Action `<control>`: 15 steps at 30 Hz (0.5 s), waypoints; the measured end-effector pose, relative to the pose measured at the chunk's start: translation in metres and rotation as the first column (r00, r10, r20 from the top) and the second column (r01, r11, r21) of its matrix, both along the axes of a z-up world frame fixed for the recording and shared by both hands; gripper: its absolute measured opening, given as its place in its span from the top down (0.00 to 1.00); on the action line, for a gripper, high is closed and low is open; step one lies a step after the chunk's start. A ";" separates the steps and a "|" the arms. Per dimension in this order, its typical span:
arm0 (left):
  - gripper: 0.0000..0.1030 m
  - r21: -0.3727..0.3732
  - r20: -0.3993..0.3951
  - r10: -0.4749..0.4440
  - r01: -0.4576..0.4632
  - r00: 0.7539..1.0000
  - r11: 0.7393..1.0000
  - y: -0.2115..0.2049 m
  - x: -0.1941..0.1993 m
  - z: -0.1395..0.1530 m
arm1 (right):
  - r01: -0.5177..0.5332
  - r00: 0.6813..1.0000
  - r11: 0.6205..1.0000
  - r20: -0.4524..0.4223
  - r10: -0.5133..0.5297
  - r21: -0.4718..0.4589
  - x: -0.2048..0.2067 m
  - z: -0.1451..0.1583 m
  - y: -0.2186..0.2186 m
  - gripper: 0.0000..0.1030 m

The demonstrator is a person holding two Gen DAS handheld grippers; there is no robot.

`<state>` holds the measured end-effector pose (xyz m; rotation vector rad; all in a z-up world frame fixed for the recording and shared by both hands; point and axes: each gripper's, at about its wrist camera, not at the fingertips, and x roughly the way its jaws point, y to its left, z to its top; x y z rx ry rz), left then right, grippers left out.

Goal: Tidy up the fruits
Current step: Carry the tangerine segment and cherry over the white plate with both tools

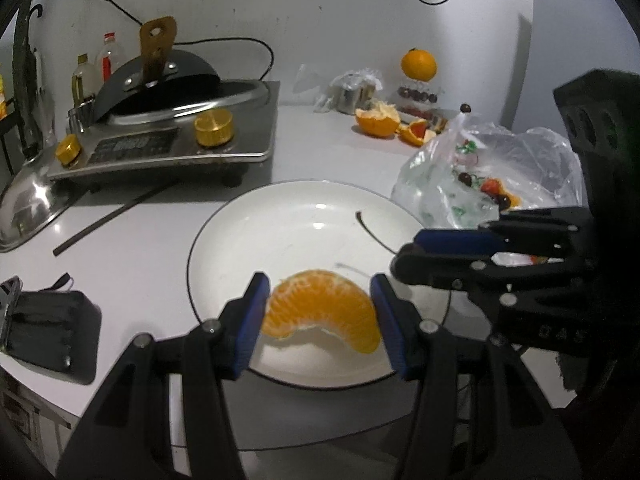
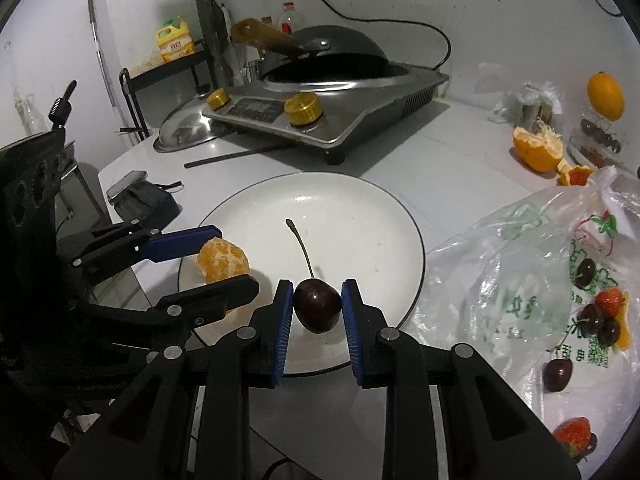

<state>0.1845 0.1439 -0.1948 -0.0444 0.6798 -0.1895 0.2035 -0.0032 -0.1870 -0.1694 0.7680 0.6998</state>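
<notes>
My left gripper [image 1: 319, 312] is shut on a peeled orange piece [image 1: 322, 308] and holds it over the near edge of a white plate [image 1: 288, 224]. My right gripper [image 2: 317, 305] is shut on a dark cherry [image 2: 317, 309] with a long stem, over the near part of the same plate [image 2: 360, 216]. In the right wrist view the left gripper [image 2: 218, 258] with the orange piece [image 2: 222, 260] sits at the plate's left rim. In the left wrist view the right gripper [image 1: 412, 248] comes in from the right.
A plastic bag [image 2: 520, 264] with cherries and strawberries lies right of the plate. Orange peels [image 1: 378, 120] and a whole orange [image 1: 419, 65] are at the back right. A stove with a wok [image 1: 168, 120] stands back left, a black pouch [image 1: 52, 332] at the left.
</notes>
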 end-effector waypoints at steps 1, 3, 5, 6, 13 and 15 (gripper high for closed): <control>0.48 -0.003 -0.003 -0.001 0.001 1.000 1.000 0.000 0.001 0.000 | 0.001 1.000 1.000 -0.004 -0.001 -0.001 0.001 -0.002 0.000 0.74; 0.48 -0.003 -0.013 -0.004 0.004 1.000 1.000 0.001 0.002 -0.002 | 0.002 1.000 1.000 -0.013 -0.002 -0.003 0.003 -0.005 0.002 0.74; 0.48 -0.003 -0.020 -0.005 0.005 1.000 1.000 0.001 0.003 -0.004 | 0.002 1.000 1.000 -0.021 -0.002 -0.006 0.003 -0.008 0.003 0.74; 0.48 -0.004 -0.023 -0.007 0.007 1.000 1.000 0.001 0.004 -0.005 | 0.001 1.000 1.000 -0.023 -0.002 -0.007 0.003 -0.009 0.003 0.74; 0.47 -0.014 -0.052 -0.002 0.001 0.999 1.000 0.003 0.006 -0.008 | 0.003 0.999 1.000 -0.054 -0.003 -0.003 0.004 -0.013 0.003 0.74; 0.47 -0.017 -0.056 0.002 -0.003 0.998 1.000 0.003 0.006 -0.008 | 0.006 0.998 1.000 -0.059 -0.006 -0.002 0.004 -0.015 0.002 0.74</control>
